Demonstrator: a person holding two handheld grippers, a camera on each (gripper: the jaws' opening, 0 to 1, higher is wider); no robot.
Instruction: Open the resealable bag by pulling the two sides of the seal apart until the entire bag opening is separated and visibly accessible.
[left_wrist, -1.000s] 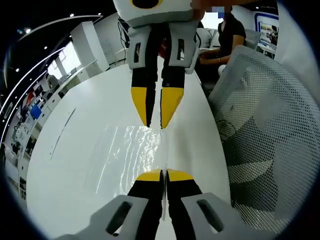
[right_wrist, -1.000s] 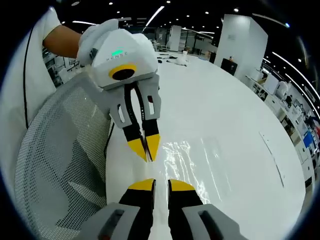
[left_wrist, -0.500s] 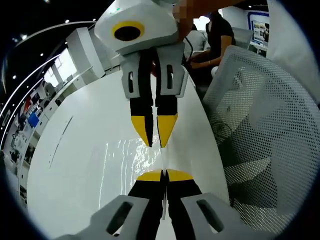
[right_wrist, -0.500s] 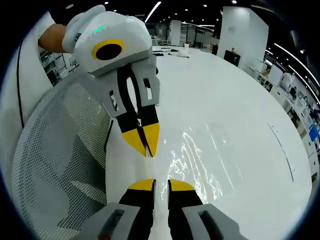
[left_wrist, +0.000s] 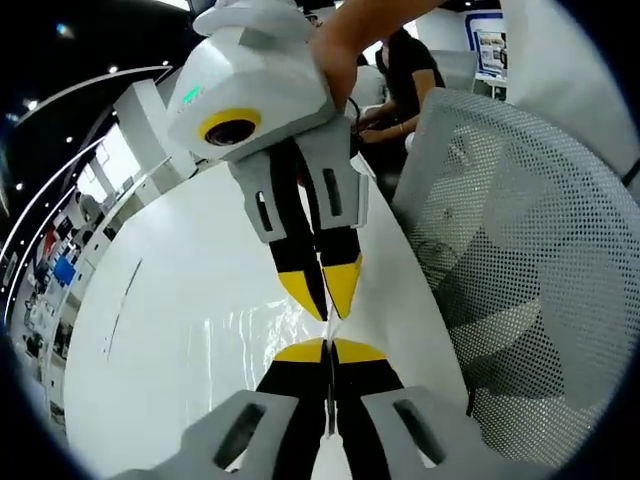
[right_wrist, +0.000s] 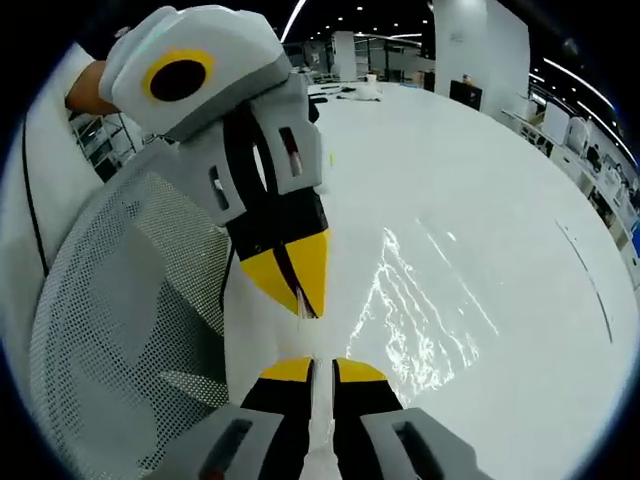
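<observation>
The resealable bag (right_wrist: 420, 310), clear and glinting, lies on the white counter (right_wrist: 470, 170) with its seal edge at the counter edge beside the mesh chair (right_wrist: 110, 330). In the left gripper view the left tongs (left_wrist: 329, 349) are pressed narrow on a thin strip of the bag's lip, and the right tongs (left_wrist: 331, 296) meet them tip to tip from above, jaws nearly together. In the right gripper view the right tongs (right_wrist: 313, 366) stand closed to a slit with the film edge running between them, and the left tongs (right_wrist: 300, 290) pinch the same lip just beyond.

To do the pull well, each pair should probably hold one wall of the lip only, not both. Then draw the two apart squarely across the seal, and work along it toward the far end if it parts only in part.
</observation>
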